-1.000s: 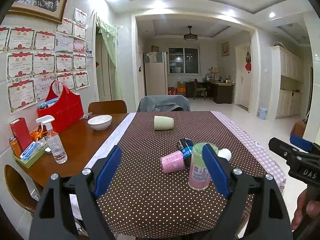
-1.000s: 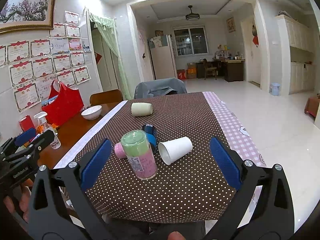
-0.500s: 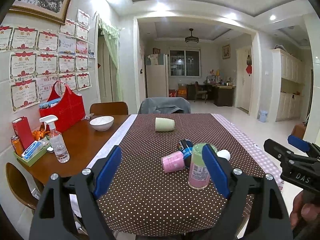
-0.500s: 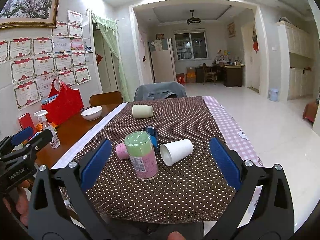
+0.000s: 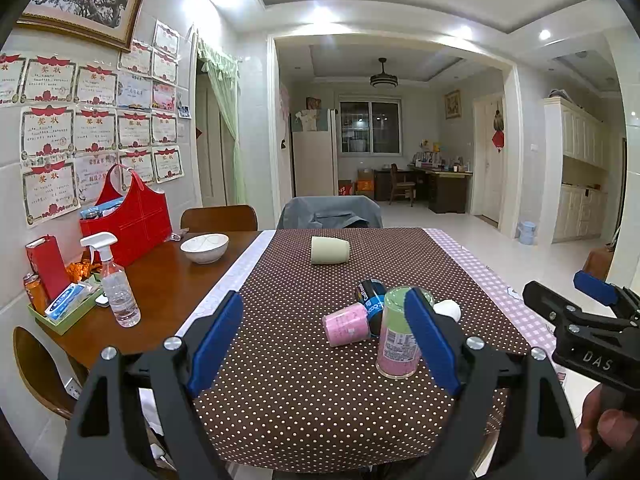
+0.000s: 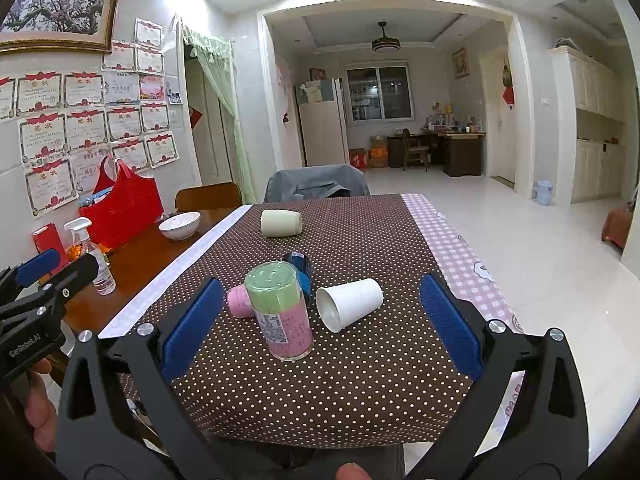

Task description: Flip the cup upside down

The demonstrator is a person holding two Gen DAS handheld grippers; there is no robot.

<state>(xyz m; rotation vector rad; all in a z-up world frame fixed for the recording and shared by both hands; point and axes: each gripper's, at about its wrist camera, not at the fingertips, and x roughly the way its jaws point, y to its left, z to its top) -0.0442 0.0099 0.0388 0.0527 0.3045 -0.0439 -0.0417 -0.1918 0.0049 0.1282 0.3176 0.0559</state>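
Grippers drawn back — white cup [image 6: 349,304] ahead, ungripped

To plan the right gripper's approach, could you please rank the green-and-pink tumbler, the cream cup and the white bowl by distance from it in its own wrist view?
1. Green-and-pink tumbler: nearest, standing left of centre between the gripper's fingers.
2. Cream cup: farther up the tablecloth, on its side.
3. White bowl: farthest, far left on bare wood.

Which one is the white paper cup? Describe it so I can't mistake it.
On the brown polka-dot tablecloth, find the near cluster of cups. The white paper cup lies on its side at the cluster's right, open mouth toward the camera; the tall green-and-pink cup beside it stands.
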